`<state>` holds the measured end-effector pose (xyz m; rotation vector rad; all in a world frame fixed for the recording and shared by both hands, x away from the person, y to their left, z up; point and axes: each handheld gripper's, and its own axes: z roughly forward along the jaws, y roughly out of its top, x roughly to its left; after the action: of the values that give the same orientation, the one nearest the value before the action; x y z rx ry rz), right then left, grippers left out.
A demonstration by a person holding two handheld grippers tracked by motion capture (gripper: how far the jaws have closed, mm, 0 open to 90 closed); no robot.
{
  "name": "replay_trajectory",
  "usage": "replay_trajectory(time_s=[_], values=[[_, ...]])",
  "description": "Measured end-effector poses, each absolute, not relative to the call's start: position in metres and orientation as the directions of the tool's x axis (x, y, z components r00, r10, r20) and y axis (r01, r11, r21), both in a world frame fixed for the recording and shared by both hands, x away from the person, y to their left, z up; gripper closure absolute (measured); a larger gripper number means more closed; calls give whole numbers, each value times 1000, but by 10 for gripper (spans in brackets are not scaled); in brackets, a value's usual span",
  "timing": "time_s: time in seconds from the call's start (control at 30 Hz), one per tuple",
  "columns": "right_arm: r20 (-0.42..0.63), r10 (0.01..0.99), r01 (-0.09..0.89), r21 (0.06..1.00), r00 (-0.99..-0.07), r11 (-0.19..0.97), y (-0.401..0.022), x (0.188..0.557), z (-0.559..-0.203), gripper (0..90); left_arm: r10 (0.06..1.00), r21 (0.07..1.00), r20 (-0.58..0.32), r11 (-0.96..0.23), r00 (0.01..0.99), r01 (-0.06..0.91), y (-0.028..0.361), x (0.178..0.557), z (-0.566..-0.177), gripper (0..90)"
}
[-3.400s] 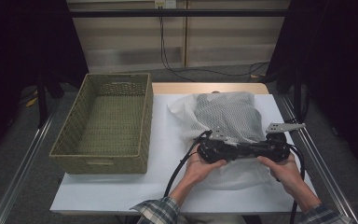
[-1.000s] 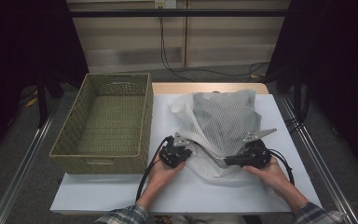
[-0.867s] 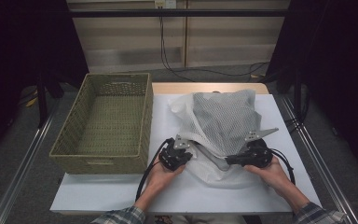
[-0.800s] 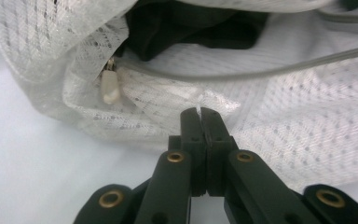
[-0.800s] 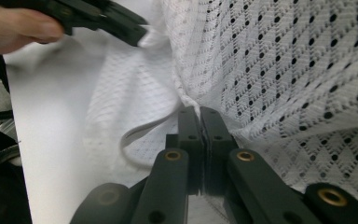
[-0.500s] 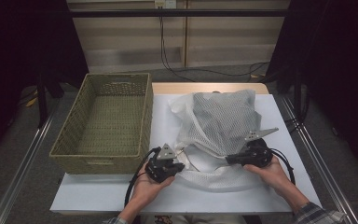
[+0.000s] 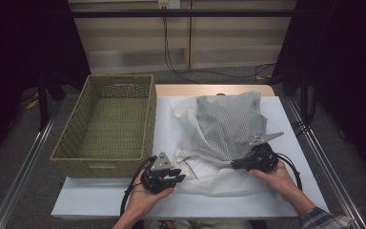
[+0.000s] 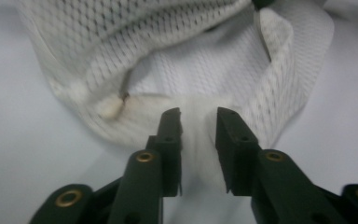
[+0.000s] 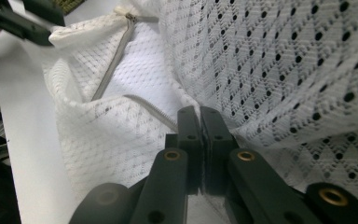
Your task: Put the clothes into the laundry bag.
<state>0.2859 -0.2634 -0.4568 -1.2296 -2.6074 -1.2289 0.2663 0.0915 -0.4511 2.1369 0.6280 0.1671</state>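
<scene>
On the white bench (image 7: 100,205), the right hand-held gripper (image 7: 236,164) pinches the mesh bag (image 7: 228,129) by its zipper edge, steadying it; the left hand-held gripper (image 7: 178,177), jaws just parted, has released the near-left corner.

Wicker basket (image 7: 107,125) left; bare tabletop (image 7: 100,205) near hands.

A white mesh laundry bag (image 7: 219,174) with a pale grey zipper (image 9: 116,56) is seen; inside it, a white garment (image 7: 231,121) patterned with small dark dots in zigzag rows. The tabletop (image 7: 100,200) is covered in white. The woven basket (image 7: 106,125) is olive green. Both claws are black, with brass-coloured rivets (image 9: 171,155).
</scene>
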Motion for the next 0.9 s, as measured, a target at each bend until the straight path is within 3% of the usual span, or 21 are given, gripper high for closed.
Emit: replay_trajectory(time_s=[0.2, 0.37, 0.47, 0.53, 0.57, 0.6, 0.9], values=[[306, 622, 639, 640, -721, 426, -254, 281, -459, 882, 485, 772, -48, -537, 873, 341, 70, 275, -455, 526], [309, 602, 629, 640, -737, 441, -252, 278, -459, 882, 491, 724, -68, -575, 868, 381, 57, 288, -471, 510], [306, 608, 630, 643, -733, 436, -254, 277, -457, 882, 496, 696, -4, -622, 868, 359, 56, 289, -477, 592], [303, 616, 632, 645, -728, 430, -255, 277, -457, 882, 510, 698, -27, -606, 860, 381, 62, 292, -476, 739], [305, 615, 632, 647, -727, 427, -256, 278, -458, 882, 498, 691, -38, -613, 866, 383, 65, 293, -475, 869], [298, 624, 635, 644, -722, 427, -257, 278, -457, 882, 505, 689, -44, -609, 862, 392, 67, 292, -475, 900], [299, 638, 640, 653, -710, 406, -263, 279, -456, 877, 508, 671, -48, -621, 860, 404, 97, 270, -463, 900]])
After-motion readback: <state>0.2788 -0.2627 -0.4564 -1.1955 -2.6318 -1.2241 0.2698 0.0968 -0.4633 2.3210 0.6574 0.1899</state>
